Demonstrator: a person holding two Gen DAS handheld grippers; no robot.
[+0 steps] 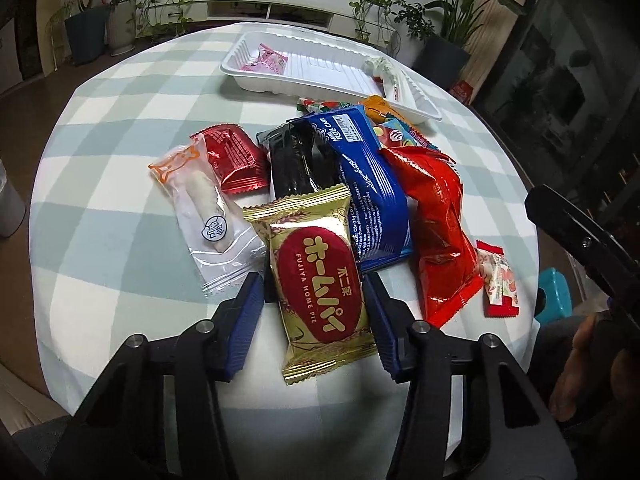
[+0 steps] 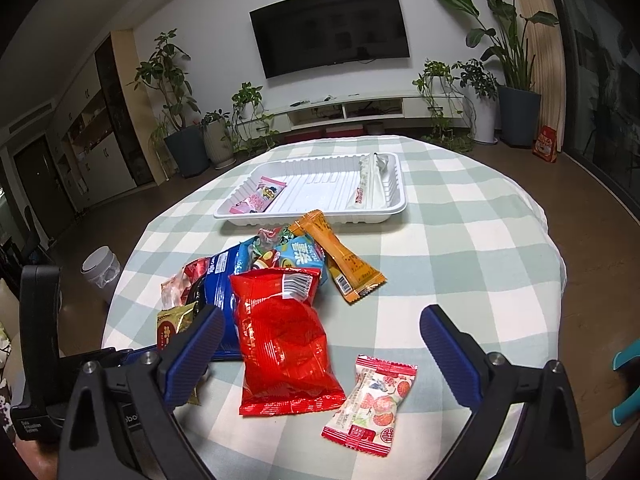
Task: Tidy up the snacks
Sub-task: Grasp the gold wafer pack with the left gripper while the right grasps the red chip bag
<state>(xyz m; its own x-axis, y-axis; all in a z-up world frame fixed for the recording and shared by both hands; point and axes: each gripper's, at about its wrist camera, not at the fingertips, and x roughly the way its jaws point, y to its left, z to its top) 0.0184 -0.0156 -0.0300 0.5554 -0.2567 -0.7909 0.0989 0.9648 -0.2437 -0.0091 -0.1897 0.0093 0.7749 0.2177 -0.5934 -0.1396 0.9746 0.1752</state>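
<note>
- The left gripper (image 1: 314,322) had its blue ribbed fingers (image 1: 246,320) on either side of a gold foil snack packet with a red oval label (image 1: 320,296), both pads touching the packet's edges, pinching it at the near edge of the pile.
- The right gripper (image 2: 322,354) hung over the near right part of the table with its fingers spread wide, holding nothing; a shiny red crinkled bag (image 2: 286,344) and a small white candy wrapper printed with red fruit (image 2: 370,398) lay between and below them.
- The round table wore a pale green and white checked cloth (image 1: 120,208).
- Just left of the gold packet lay a clear wrapper holding a white stick-shaped snack (image 1: 204,216), and beyond that a small red foil packet (image 1: 236,158).
- A blue roll-cake wrapper (image 1: 368,188) and a black packet (image 1: 300,164) overlapped behind the gold one.
- An orange stick packet (image 2: 340,258) lay at the far right of the pile, tilted.
- At the far side sat a white ridged plastic tray (image 2: 320,188), with a pink sachet (image 2: 260,200) at its left end and a long white wrapped stick (image 2: 368,184) at its right.
</note>
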